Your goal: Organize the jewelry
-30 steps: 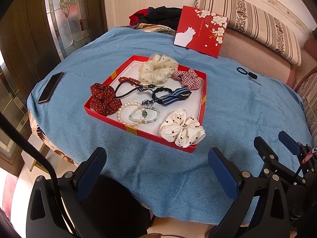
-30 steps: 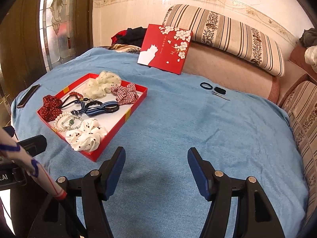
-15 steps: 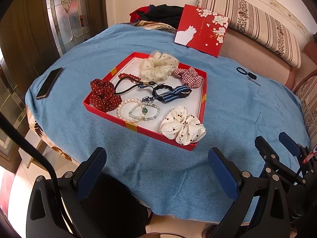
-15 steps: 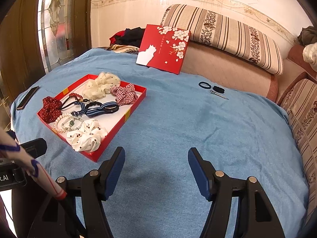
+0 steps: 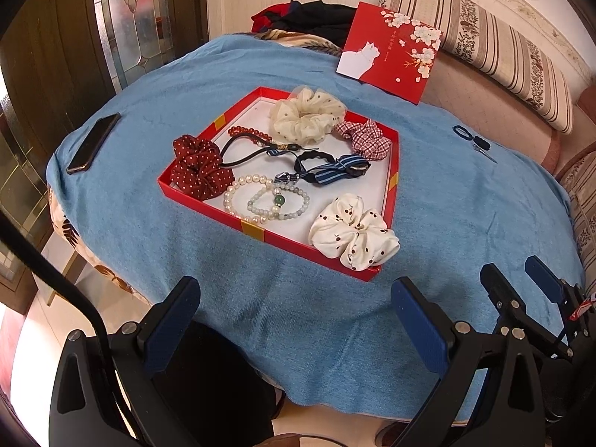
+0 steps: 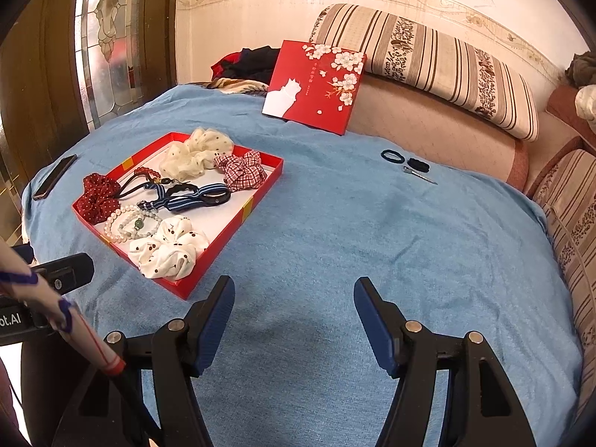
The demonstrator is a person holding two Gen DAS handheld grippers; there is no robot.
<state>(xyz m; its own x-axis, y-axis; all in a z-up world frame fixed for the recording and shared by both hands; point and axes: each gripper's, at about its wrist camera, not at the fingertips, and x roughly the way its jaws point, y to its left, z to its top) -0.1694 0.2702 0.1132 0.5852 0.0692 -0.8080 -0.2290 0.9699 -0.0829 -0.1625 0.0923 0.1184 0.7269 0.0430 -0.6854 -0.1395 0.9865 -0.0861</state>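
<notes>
**Both claws wide and empty short of the tray**

Nearest, the left gripper and right gripper are held spread wide, nothing gripped; beyond, scrunchies and the pearl bracelet are seen in the red tray; either sorting ahead or sorting finished is fitted; "ot.AI" is read beside the right gripper; the far red lid bears unreadable script.

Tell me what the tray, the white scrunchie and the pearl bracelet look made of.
Tray: likely cardboard, with thin red walls, taped corners and a matte white floor.
White scrunchie: soft gathered fabric with a slight sheen, perhaps satin, printed with dark dots.
Pearl bracelet: glossy cream beads; real or imitation pearl cannot be told.
</notes>
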